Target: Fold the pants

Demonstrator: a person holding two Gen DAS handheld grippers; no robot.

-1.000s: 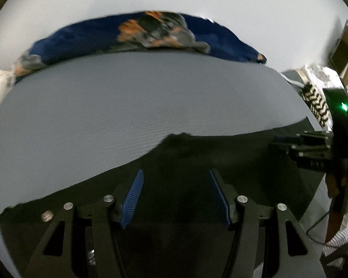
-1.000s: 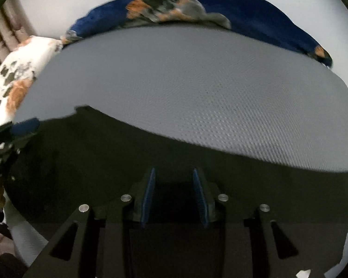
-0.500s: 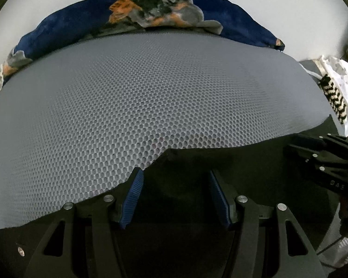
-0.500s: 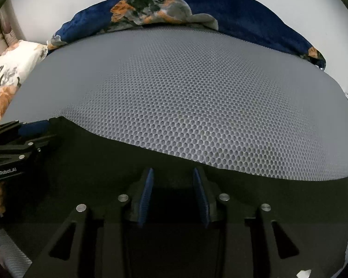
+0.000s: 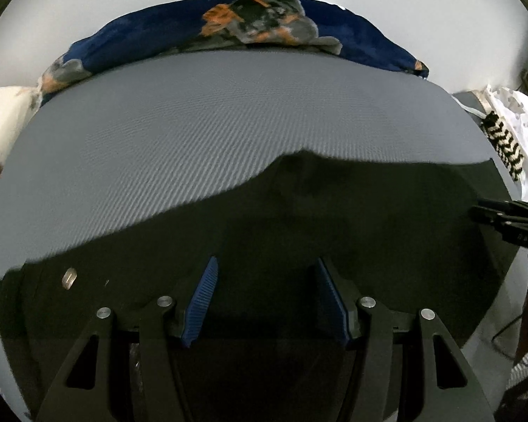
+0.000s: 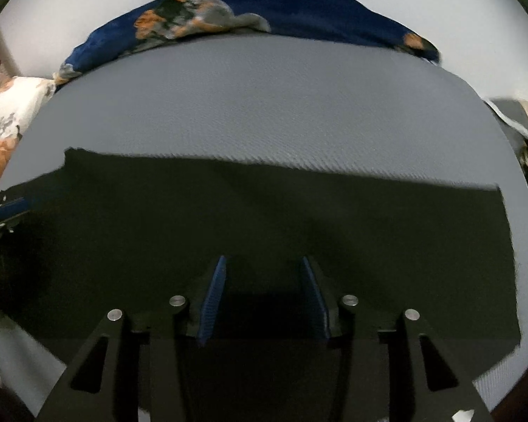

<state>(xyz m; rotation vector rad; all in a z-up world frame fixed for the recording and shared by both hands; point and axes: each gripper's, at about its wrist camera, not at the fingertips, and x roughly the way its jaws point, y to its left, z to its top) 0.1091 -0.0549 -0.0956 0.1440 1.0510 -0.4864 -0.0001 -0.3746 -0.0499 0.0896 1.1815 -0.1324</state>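
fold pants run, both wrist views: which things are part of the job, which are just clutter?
Job:
- black pants, spread flat on the grey mattress
- left hand-held gripper, open over the pants
- right hand-held gripper, open, just widened, over the pants

Lying about:
- navy floral blanket
- white floral pillow
- white cloth pile

Black pants (image 5: 334, 232) lie spread flat across the grey mesh surface (image 5: 193, 123)
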